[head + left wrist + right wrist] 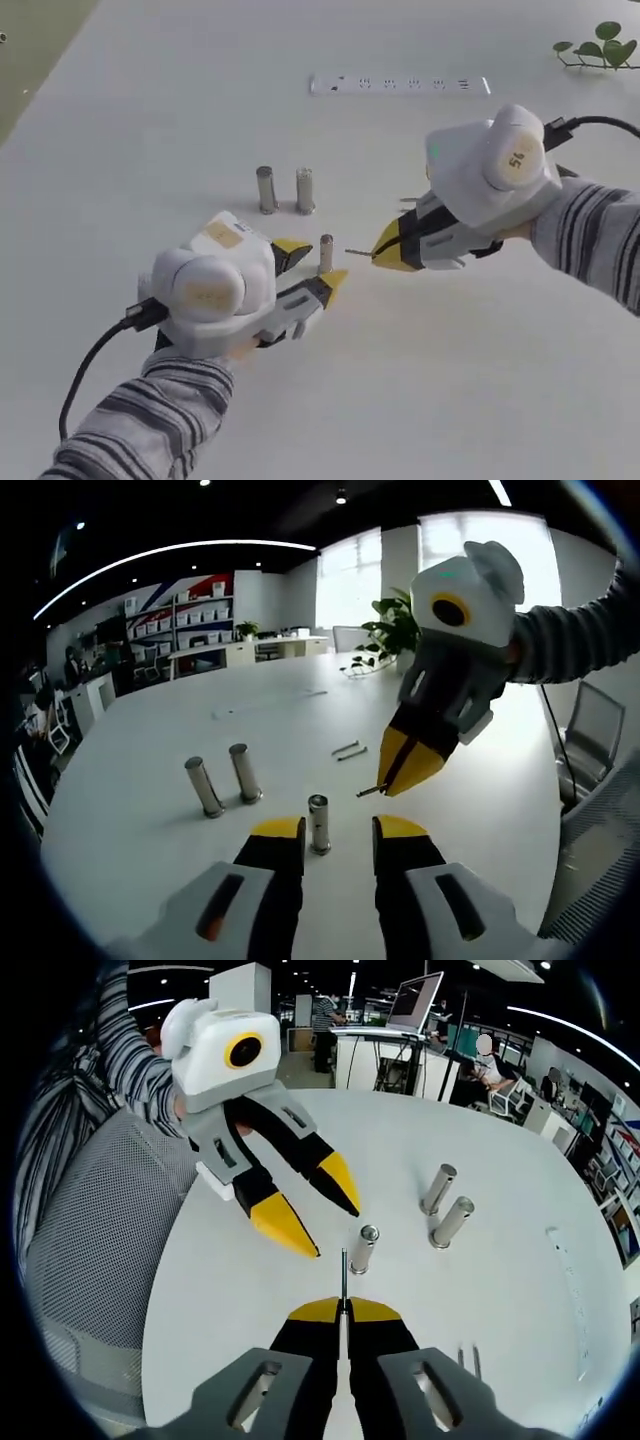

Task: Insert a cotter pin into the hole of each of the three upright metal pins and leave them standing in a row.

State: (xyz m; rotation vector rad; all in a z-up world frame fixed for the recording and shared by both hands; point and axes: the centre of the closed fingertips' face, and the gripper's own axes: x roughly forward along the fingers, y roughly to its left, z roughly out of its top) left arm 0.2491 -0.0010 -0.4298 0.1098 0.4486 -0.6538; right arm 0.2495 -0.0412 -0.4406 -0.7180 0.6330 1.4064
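"On the worktop, where did the pins stand?"

"All three were upright. The first pin and the second pin stood close side by side farther from the person. The near pin stood on its own in front of them, nearer the hands."

"And the left claw?"

"Its jaws were parted, one yellow tip on each side of the near pin. From the left gripper view the near pin sat right at the tips of the left claw, with a strip of white worktop showing on both sides, so neither jaw touched it."

"What about the right claw?"

"Closed tight on a cotter pin. The thin wire stuck straight out past the tips and pointed at the near pin from the other side. In the right gripper view the cotter pin ran forward from the right claw, and its free end came just beside the near pin, below the top. Whether it touched, I couldn't tell."

"Could you see a hole in any pin?"

"No, too small to make out."

"Anything else lying about?"

"Two spare cotters lay flat together on the worktop, beyond the pins. A white power strip lay along the far side, well apart from everything, and a green plant showed at the far corner. Both sleeves were striped grey."
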